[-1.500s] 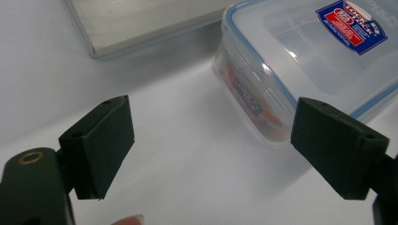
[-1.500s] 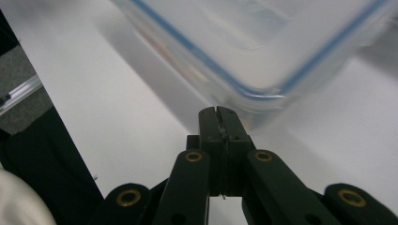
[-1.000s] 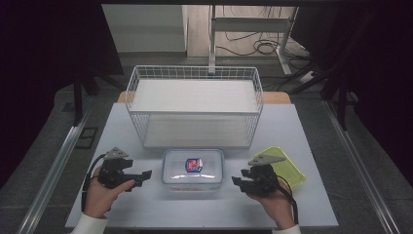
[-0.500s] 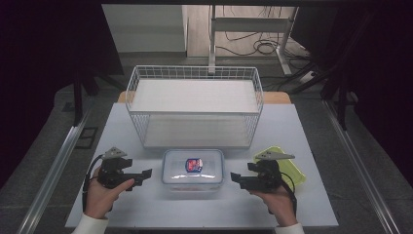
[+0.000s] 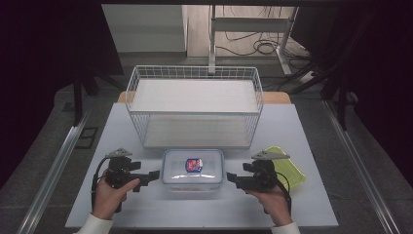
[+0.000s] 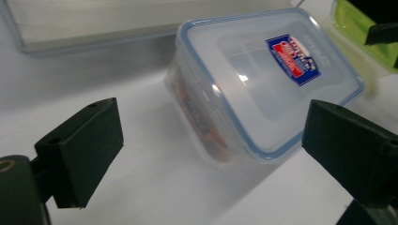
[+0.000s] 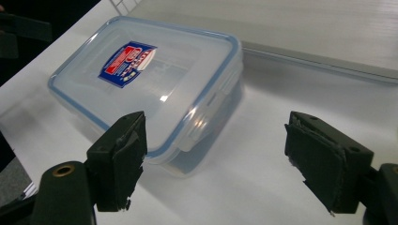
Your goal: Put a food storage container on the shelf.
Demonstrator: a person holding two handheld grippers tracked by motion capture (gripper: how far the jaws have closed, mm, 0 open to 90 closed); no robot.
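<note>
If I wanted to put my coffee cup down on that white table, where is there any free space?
The back corners are bare, on either side of the wire basket. The table is also free along the near edge. The middle front is crowded: the left gripper and right gripper flank the clear lidded box, and a green lid lies behind the right gripper.

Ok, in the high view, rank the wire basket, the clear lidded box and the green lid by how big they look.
Largest to smallest:
1. wire basket
2. clear lidded box
3. green lid, though the right tool and hand hide part of it, so its full size is unsure.
</note>
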